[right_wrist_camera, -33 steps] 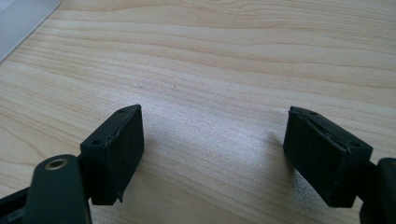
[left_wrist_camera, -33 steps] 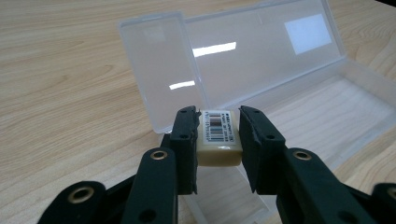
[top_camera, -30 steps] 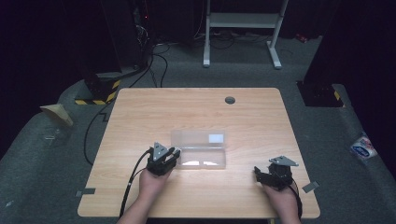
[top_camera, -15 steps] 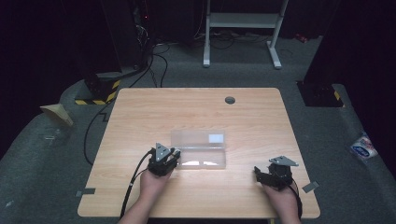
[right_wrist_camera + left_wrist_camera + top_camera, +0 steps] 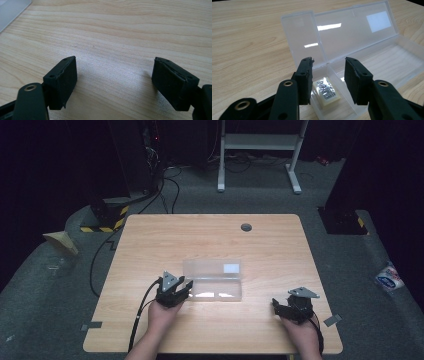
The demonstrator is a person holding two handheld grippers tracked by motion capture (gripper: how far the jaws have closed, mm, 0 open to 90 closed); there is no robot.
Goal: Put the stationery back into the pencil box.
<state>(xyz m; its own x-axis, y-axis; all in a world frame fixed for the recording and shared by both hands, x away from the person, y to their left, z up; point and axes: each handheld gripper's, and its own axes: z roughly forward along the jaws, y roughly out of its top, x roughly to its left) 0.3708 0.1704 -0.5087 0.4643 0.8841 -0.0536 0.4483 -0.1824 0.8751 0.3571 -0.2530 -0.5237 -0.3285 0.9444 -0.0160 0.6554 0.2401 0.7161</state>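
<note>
A clear plastic box (image 5: 214,287) lies open at the middle of the table, its lid (image 5: 352,32) tilted back. My left gripper (image 5: 180,289) is at the box's left end, held in a hand. In the left gripper view it (image 5: 329,62) is open, its jaws straddling a small end compartment. A cream wrapped item with a barcode (image 5: 327,92) lies in that compartment, below the jaws and not gripped. My right gripper (image 5: 278,306) rests near the table's front right; in its own view it (image 5: 115,62) stands wide open over bare wood.
The wooden table (image 5: 215,240) has a round grommet hole (image 5: 246,227) near its far edge. The box's long main compartment (image 5: 387,60) looks bare. A corner of the box (image 5: 10,7) shows at the upper left of the right gripper view. Cables and a white frame (image 5: 260,150) lie on the floor beyond.
</note>
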